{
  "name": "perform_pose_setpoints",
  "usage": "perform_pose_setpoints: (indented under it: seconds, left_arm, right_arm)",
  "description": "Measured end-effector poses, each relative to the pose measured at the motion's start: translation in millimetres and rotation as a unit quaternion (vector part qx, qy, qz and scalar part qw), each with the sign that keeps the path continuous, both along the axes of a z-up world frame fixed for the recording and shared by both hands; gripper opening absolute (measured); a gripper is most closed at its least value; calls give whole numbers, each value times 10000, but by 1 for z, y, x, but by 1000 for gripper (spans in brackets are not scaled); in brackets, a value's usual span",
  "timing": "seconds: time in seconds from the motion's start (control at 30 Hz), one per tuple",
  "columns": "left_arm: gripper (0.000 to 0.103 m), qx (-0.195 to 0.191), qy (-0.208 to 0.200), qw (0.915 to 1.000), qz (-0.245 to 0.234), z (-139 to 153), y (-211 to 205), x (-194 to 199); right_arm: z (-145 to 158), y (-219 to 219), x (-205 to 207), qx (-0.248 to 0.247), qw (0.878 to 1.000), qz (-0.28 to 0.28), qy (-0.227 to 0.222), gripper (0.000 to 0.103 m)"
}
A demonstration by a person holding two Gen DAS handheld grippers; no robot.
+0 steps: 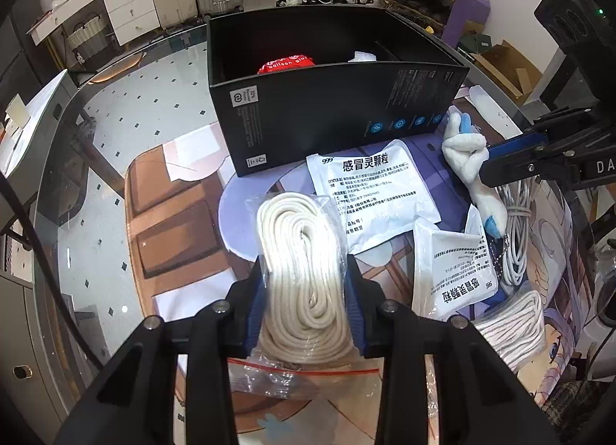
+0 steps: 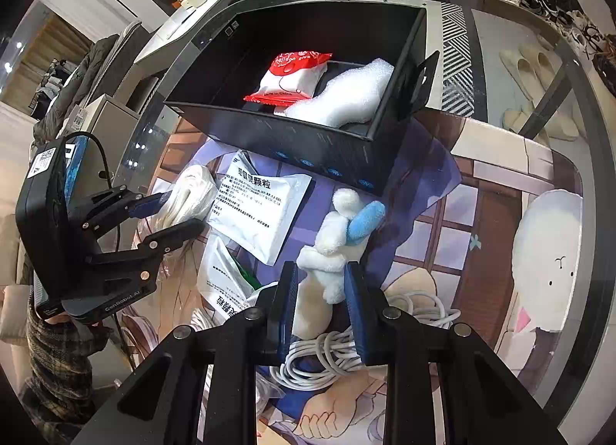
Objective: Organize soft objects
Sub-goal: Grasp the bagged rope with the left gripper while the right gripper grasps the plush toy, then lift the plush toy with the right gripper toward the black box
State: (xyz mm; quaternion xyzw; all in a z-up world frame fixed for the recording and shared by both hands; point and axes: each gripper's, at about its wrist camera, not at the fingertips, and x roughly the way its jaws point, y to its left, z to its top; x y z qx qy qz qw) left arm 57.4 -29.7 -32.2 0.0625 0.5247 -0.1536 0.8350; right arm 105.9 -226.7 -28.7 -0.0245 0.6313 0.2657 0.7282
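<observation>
Fingers (image 1: 356, 310) of the left gripper (image 1: 304, 291) are clenched on a bagged coil of white rope (image 1: 304, 264), pressing it from both sides; the bag's zip edge hangs below the jaws. Whether the bag is lifted off the printed mat (image 1: 181, 221) or resting on it cannot be told.

Right gripper (image 2: 321, 291) fingers straddle the lower body of the white plush toy (image 2: 335, 248), which lies over a coiled white cable (image 2: 327, 360). The jaws appear near contact but not visibly squeezing; treat them as released.

Beyond both grippers, two white medicine sachets (image 1: 369, 194) lie flat on the mat. Farthest stands the open black box (image 1: 331, 106), already holding a red-and-white packet (image 2: 288, 79) and a white foam piece (image 2: 346, 94).

Step in hand, as judged: collecting soft items into the box, rope first. The next move calls for raising the rope above the near wall, carrying it forward over the opening, then releasing it.
</observation>
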Motion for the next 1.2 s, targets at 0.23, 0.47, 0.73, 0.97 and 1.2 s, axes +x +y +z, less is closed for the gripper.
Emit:
perform_pose_setpoints:
  seconds: [0.23, 0.47, 0.73, 0.97, 1.2]
  left_arm:
    - [34, -19, -7, 10000, 32, -1, 0, -2]
    - [34, -62, -37, 10000, 29, -1, 0, -3]
    - [34, -110, -91, 9999, 9, -1, 2, -5]
    - [34, -154, -111, 9998, 52, -1, 4, -7]
    - [32, -139, -105, 9998, 96, 4, 5, -7]
  right_arm:
    - [-12, 5, 5, -151, 9997, -143, 93, 27]
    - [-19, 8, 7, -259, 9992, -238, 174, 38]
    - [-24, 22, 14, -538, 9982, -251, 108, 43]
    - [-22, 37, 9, -991, 9945, 90, -331, 34]
    - [-8, 26, 4, -742, 9962, 112, -447, 33]
